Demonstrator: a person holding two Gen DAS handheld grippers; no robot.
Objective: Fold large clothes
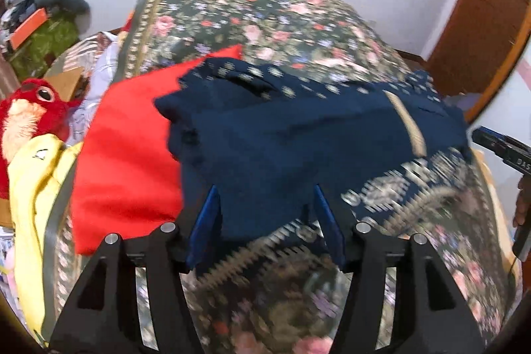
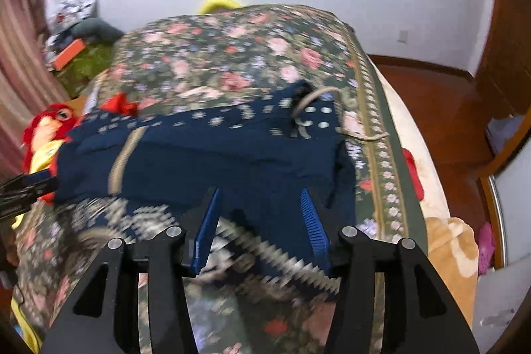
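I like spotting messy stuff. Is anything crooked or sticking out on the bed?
Yes. A red cloth pokes out sideways from under the folded navy garment, and a pale cord from the garment trails loose over the floral bedspread.

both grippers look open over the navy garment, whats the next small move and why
Probably lift both grippers clear. The left gripper and right gripper stand open, and the navy garment already lies folded on the floral bedspread, its patterned hem between their fingers.
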